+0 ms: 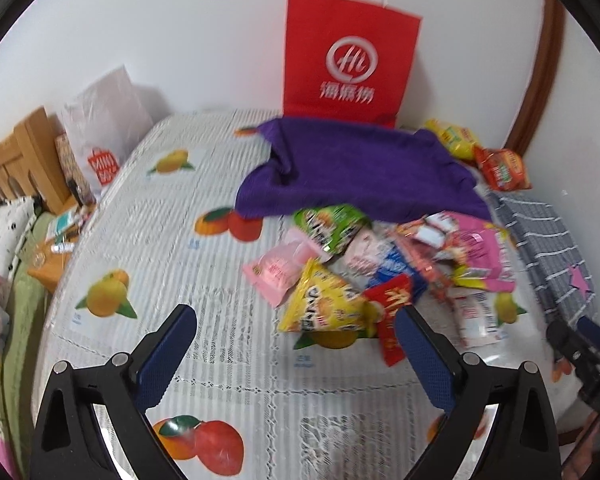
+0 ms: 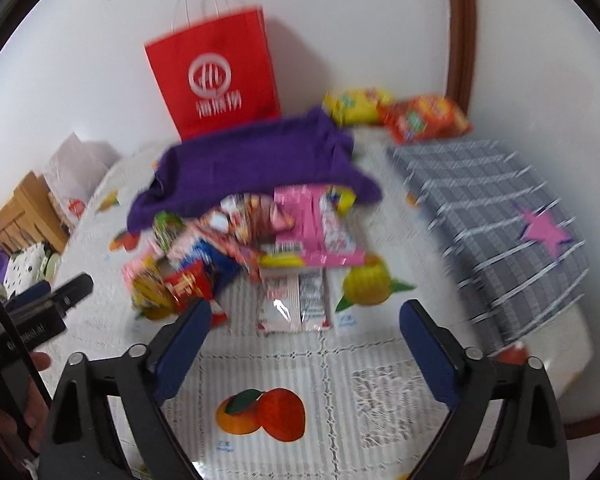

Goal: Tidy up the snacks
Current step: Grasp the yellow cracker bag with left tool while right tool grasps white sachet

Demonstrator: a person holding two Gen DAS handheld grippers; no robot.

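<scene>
Snacks (image 1: 380, 264): loose pile of packets on the round table (image 1: 204, 360), which has a white lace cover with fruit prints. The pile lies right of centre in the left wrist view and just ahead of the fingers in the right wrist view.

- Pile contents, as far as blur allows: yellow chip bag (image 1: 324, 308), small red packet (image 1: 392, 312), green packet (image 1: 332, 220), pale pink packet (image 1: 280, 268), big pink bag (image 2: 320, 228), white-and-red packet (image 2: 292, 304) nearest the right gripper. Packets overlap; I cannot tell the exact stacking.
- Two more packets sit apart at the far edge near the wall: yellow one (image 1: 456, 140) and orange-red one (image 1: 502, 168), touching each other.
- Purple cloth (image 1: 356, 168) is bunched behind the pile, its front edge over the far packets.
- Red paper bag (image 1: 350, 52) stands upright against the wall behind the cloth, white handles up.
- Grey striped fabric with a pink star (image 2: 500, 216) is draped at the right of the table.
- White plastic bag (image 1: 100, 120) is at the left, by wooden furniture.

Left gripper (image 1: 296, 340): jaws wide apart, holding nothing. Its right-hand finger overlaps the red packet in the picture; I cannot tell whether they touch.

Right gripper (image 2: 304, 332): jaws wide apart, nothing gripped, hanging above the table with the white-and-red packet just beyond the tips.

Both views have motion blur.
</scene>
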